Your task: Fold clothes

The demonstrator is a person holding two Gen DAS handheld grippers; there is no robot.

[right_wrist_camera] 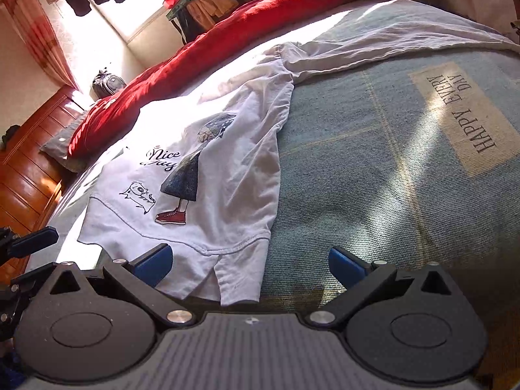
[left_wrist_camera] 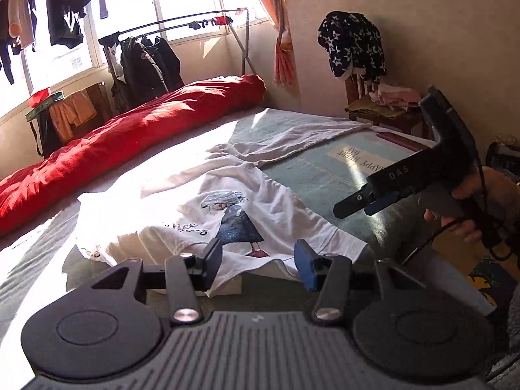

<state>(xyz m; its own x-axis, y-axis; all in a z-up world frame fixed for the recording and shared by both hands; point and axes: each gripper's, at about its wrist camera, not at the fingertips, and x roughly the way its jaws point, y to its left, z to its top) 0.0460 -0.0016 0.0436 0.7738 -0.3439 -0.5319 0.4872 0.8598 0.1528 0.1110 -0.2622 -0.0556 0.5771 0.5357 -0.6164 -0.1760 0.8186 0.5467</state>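
On a sunlit bed's blue-green woven blanket [right_wrist_camera: 373, 169], our white printed cotton T-shirt [right_wrist_camera: 208, 175] lay rumpled; left gripper [left_wrist_camera: 258, 265] and right gripper [right_wrist_camera: 250, 265], both spread empty, risked pinching blanket too.

Two low wrist views — shared shirt [left_wrist_camera: 227, 214]
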